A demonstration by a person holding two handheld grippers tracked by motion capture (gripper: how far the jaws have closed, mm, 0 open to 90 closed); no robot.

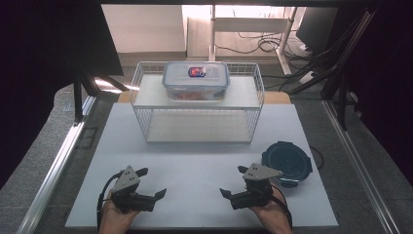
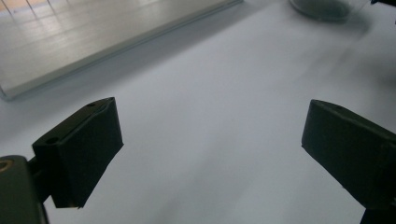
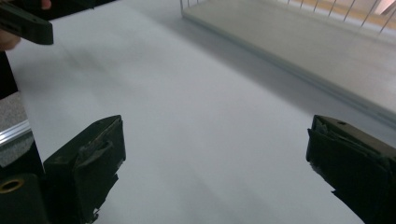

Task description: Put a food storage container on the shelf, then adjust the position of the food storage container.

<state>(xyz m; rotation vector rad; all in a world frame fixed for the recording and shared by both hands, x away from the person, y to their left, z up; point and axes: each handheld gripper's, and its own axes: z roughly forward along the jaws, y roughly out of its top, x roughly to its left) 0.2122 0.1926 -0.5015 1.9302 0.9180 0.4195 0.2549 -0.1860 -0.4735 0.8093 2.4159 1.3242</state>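
A clear rectangular food box (image 1: pixel 196 80) with a blue-edged lid and a red and blue label sits on the top level of a white wire shelf (image 1: pixel 146 92). A dark blue round container (image 1: pixel 286 162) lies on the white board at the right, its edge at the top of the left gripper view (image 2: pixel 327 7). My left gripper (image 1: pixel 153 182) (image 2: pixel 210 149) rests low over the board's front left, open and holding nothing. My right gripper (image 1: pixel 232 181) (image 3: pixel 215 158) is open and holds nothing at the front right, just left of the round container.
The shelf's lower board (image 2: pixel 93 42) (image 3: pixel 327 42) stands at the back middle of the white tabletop (image 1: pixel 195 161). The left gripper's jaw tip (image 3: pixel 23 23) appears in the right gripper view. Metal rails (image 1: pixel 53 165) flank the table; cables lie on the floor behind.
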